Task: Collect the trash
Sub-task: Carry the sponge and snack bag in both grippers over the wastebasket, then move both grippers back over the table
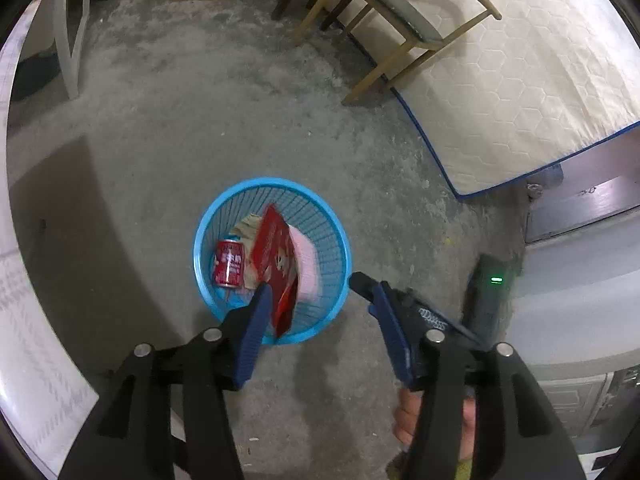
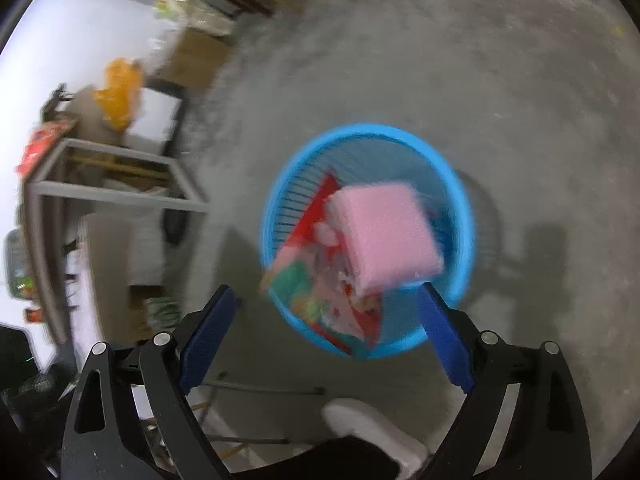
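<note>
Left wrist view: the left gripper (image 1: 320,292) hangs over a blue basket (image 1: 208,236) on the concrete floor (image 1: 160,120), jaws spread, nothing pinched. Inside lie a red can (image 1: 229,263), a red packet (image 1: 276,256) and a pink pad (image 1: 306,260). Right wrist view: the right gripper (image 2: 324,300) stands wide apart, empty; the pad is blurred above the basket's rim.

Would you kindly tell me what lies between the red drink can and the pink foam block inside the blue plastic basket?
The left wrist view shows a red printed packet standing between the can and the pink block in the basket.
</note>
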A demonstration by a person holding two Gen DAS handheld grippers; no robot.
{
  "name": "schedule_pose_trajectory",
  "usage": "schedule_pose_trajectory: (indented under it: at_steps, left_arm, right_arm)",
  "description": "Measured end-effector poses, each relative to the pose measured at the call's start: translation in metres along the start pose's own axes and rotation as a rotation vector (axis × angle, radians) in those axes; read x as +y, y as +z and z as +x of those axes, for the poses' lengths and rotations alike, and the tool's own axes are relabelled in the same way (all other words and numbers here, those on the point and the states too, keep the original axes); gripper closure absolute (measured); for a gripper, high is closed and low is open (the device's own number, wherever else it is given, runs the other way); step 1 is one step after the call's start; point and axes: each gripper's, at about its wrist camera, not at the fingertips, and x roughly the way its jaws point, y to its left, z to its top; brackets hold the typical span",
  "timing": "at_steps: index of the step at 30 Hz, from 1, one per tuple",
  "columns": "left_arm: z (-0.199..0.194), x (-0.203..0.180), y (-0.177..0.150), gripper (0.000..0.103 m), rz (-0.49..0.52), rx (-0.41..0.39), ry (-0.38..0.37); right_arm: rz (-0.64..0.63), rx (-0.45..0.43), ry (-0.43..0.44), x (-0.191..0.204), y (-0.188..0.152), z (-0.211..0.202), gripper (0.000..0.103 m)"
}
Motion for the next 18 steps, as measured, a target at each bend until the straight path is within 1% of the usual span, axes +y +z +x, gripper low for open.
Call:
schedule_pose_trajectory:
  at_steps: [2, 4, 8, 10, 13, 16, 18]
  left_arm:
    - [-0.011, 0.002, -0.007, 0.046, 0.018, -0.014, -0.003]
    - [-0.020, 0.002, -0.009, 0.045, 0.030, -0.026, -0.008]
    - [-0.048, -0.003, -0.015, 0.040, 0.057, -0.071, -0.030]
    - [-0.062, -0.004, -0.019, 0.039, 0.078, -0.095, -0.038]
    - [-0.086, -0.012, -0.033, 0.037, 0.122, -0.133, -0.038]
    - [-0.105, -0.011, -0.054, 0.036, 0.140, -0.145, -0.064]
    - [-0.120, -0.004, -0.071, 0.032, 0.134, -0.147, -0.087]
  right_arm:
    - [0.019, -0.001, -0.003, -0.010, -0.007, 0.001, 0.016]
    - [0.026, -0.006, 0.005, -0.015, -0.013, -0.003, 0.016]
    - [0.031, -0.035, 0.020, -0.023, -0.025, -0.017, 0.016]
    - [0.035, -0.050, 0.036, -0.025, -0.034, -0.028, 0.016]
    - [0.011, -0.088, 0.060, -0.021, -0.044, -0.046, 0.016]
    - [-0.041, -0.130, 0.069, -0.014, -0.056, -0.073, 0.016]
    - [-0.098, -0.162, 0.061, -0.001, -0.065, -0.091, 0.016]
